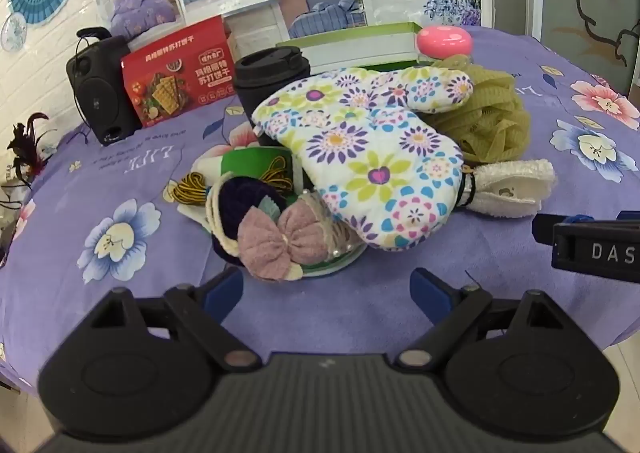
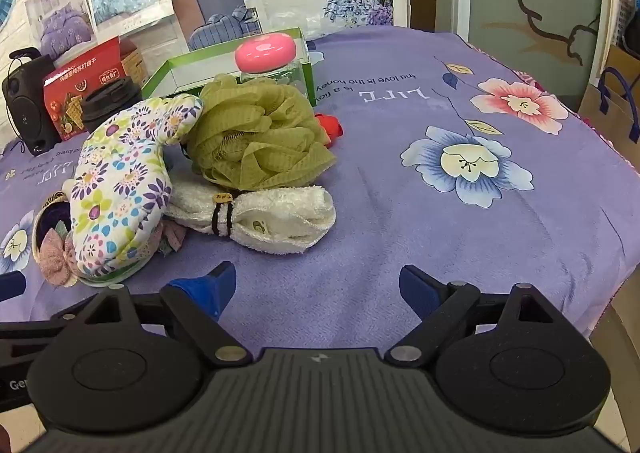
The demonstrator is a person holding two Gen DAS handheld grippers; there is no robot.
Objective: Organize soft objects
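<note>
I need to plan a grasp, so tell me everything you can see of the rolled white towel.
The rolled white towel is fluffy, terry-like cloth, doubled into a bundle and cinched near one end by a black elastic band with a small tan tag. It lies on its side on the purple bedspread, beside the green bath pouf, one end tucked under the floral oven mitt. No gripper touches it.

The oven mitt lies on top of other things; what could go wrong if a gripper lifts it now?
1. The oven mitt overlaps the pink bow and leans by the black cup; lifting could drag the bow or tip the cup.
2. The bath pouf touches the mitt's thumb and may roll.
</note>
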